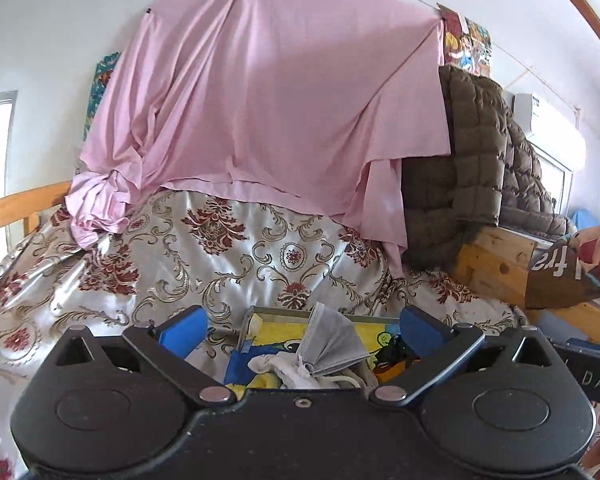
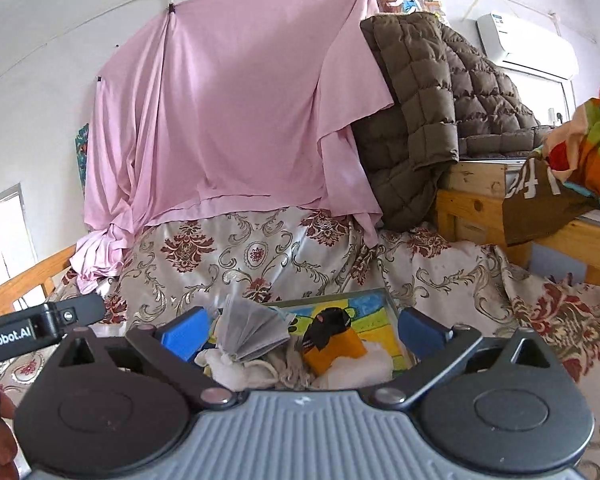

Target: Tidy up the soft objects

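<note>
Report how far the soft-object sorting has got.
Done: the tray on the floral bedspread already holds a grey face mask, white cloths and an orange-and-black item.

In hand: nothing; the left gripper and right gripper are both open above the tray.

Left: cannot tell; no loose soft items show outside it.

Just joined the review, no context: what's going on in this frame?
A person holds two handheld tools over a shallow tray of soft items on a floral bedspread. Both the left tool and the right tool are open and hold nothing. In the tray lie a folded grey face mask, some white cloth and an orange-and-black item. Nothing looks sorted yet. A pink sheet hangs behind.
</note>
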The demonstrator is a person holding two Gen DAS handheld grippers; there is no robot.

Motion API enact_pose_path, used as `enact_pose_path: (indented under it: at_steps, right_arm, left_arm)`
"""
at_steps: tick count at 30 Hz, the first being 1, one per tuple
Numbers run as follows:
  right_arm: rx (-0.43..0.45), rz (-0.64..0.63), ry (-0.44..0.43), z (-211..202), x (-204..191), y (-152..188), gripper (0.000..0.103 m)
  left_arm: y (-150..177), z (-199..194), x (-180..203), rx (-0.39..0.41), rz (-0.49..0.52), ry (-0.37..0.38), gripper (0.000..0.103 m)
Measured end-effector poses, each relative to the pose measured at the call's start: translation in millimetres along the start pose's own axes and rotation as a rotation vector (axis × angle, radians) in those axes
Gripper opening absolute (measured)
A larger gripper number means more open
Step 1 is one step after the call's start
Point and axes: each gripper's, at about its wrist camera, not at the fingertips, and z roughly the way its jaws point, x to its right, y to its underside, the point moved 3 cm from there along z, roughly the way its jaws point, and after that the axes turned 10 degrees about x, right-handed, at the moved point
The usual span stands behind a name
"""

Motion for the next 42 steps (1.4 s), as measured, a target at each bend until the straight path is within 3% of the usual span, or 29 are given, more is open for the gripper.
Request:
enact_pose_path:
  at_steps: [16, 29, 42]
  right_arm:
    - [0.021, -0.007, 0.011, -80, -6, 24, 0.103]
    - [-0.007, -0.007, 0.03, -115, -14, 44, 0.103]
    - [-0.062, -0.019, 0.066, -135, -20, 62, 0.103]
  left_arm:
    - [15, -92, -9, 0.056, 0.013, -0.034, 0.102]
    - [43, -135, -22, 0.017, 0.029, -0.04, 0.102]
    - [73, -159, -44, -0.046, -0.02, -0.068, 0.102]
